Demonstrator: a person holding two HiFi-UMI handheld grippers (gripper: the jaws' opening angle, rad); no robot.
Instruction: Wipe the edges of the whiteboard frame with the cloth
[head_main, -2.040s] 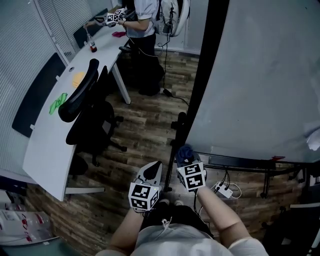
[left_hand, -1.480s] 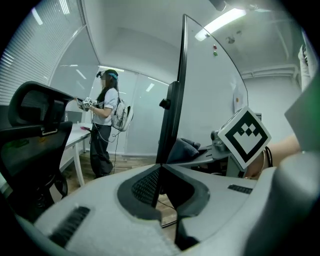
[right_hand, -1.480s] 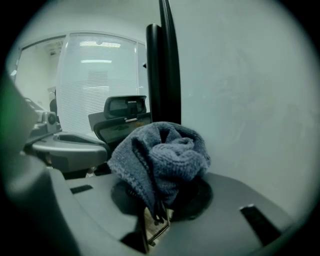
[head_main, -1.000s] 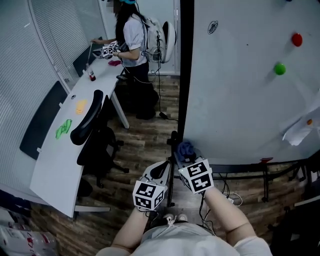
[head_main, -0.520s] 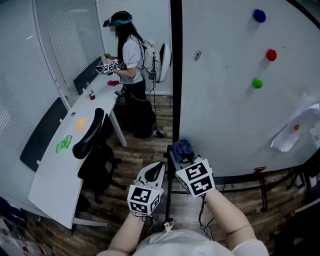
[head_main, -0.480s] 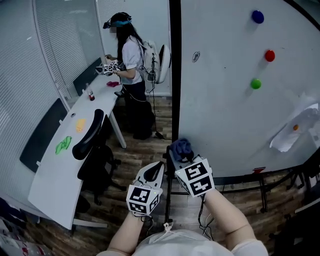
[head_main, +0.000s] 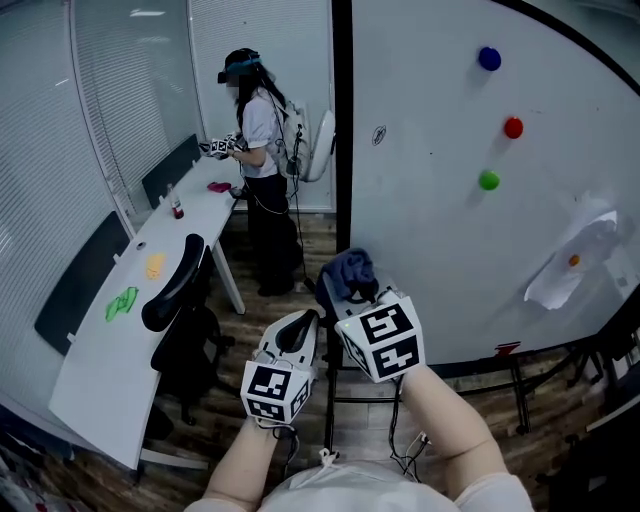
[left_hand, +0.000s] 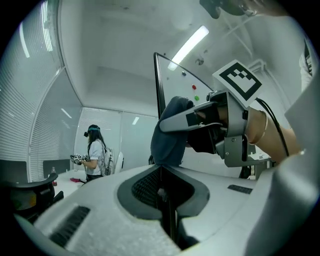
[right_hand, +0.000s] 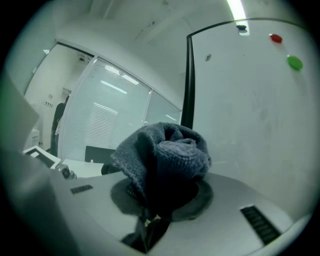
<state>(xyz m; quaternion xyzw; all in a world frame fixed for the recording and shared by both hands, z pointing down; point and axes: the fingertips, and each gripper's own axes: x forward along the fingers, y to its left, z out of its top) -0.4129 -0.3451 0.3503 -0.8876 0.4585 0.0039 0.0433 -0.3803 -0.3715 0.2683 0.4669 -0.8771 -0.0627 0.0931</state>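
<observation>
One cloth, a bunched blue-grey knit, is sitting in the right tool, whose two jaws are pinching it low down, so that most of the fabric is bulging out above them in the right gripper view. The cloth is hovering just beside the black upright of the whiteboard frame, at its lower part; whether it is touching the frame cannot be told. The left tool is waiting close by on the left, a little lower, with its jaws pressed together and nothing between them. From the left gripper view the cloth is showing right in front of those jaws, carried by the other tool.

The whiteboard is filling the right side of the head view. Three round magnets are sticking to it: one blue, one red and one green. One crumpled sheet of paper is hanging near its right edge.

To the left, one long white surface is running along the blinds, with one black chair pushed up to it. One green item, one orange item, one bottle and one pink item are lying or standing on it. One other person is standing at its far end.
</observation>
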